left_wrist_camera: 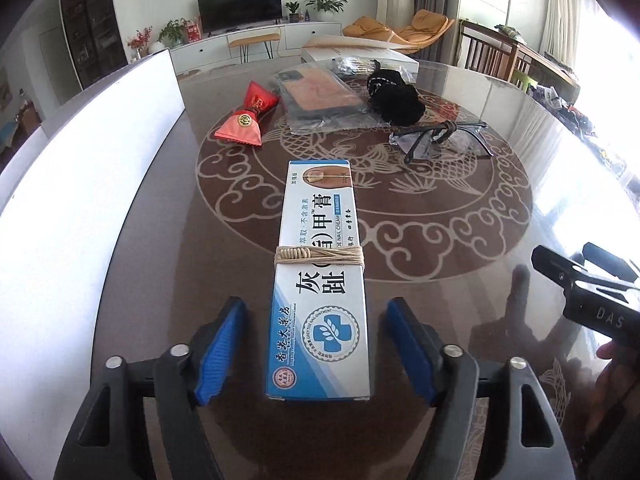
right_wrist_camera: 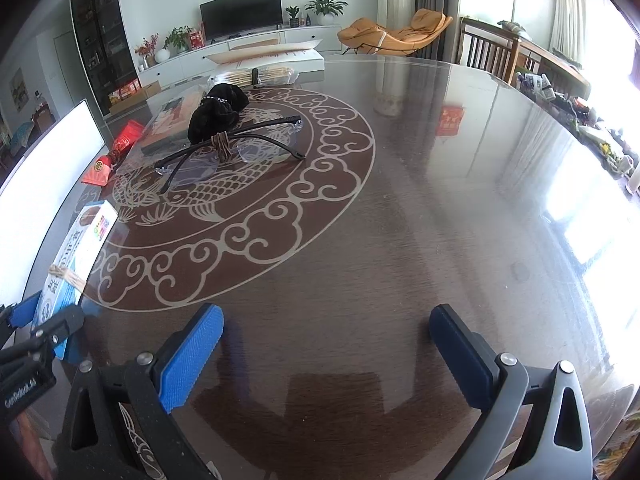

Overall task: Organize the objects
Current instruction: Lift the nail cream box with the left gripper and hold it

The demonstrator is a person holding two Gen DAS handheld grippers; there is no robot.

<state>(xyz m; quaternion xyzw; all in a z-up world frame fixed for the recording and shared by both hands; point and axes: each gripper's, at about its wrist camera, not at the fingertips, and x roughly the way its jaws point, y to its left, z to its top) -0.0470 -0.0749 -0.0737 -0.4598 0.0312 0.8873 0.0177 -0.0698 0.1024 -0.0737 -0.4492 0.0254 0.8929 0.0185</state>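
Left wrist view: ointment box (left_wrist_camera: 320, 280) (string-tied) on the desk (left_wrist_camera: 460, 280).
Left gripper (left_wrist_camera: 316, 354) jaws straddle it, not touching; right gripper (right_wrist_camera: 326, 354) jaws gape, empty.

Worktop (left_wrist_camera: 460, 280) dark brown, glossy, with a pale inlaid ring of cloud scrolls around a fish motif. Ointment box (left_wrist_camera: 318, 280) white and blue, black lettering, a blue cross-and-leaf emblem, a tan picture at its far end; tan cord (left_wrist_camera: 318, 258) wound round its middle. Candy wrapper (left_wrist_camera: 247, 114) red with a gold seal. Pouch (left_wrist_camera: 396, 98) black. Glasses (left_wrist_camera: 440, 140) black-framed, clear grey lenses, brown cord on the arms. Left hand-held gripper (left_wrist_camera: 316, 348) black with ribbed blue pads; right hand-held gripper (right_wrist_camera: 326, 356) likewise. Board (left_wrist_camera: 80, 200) plain white.
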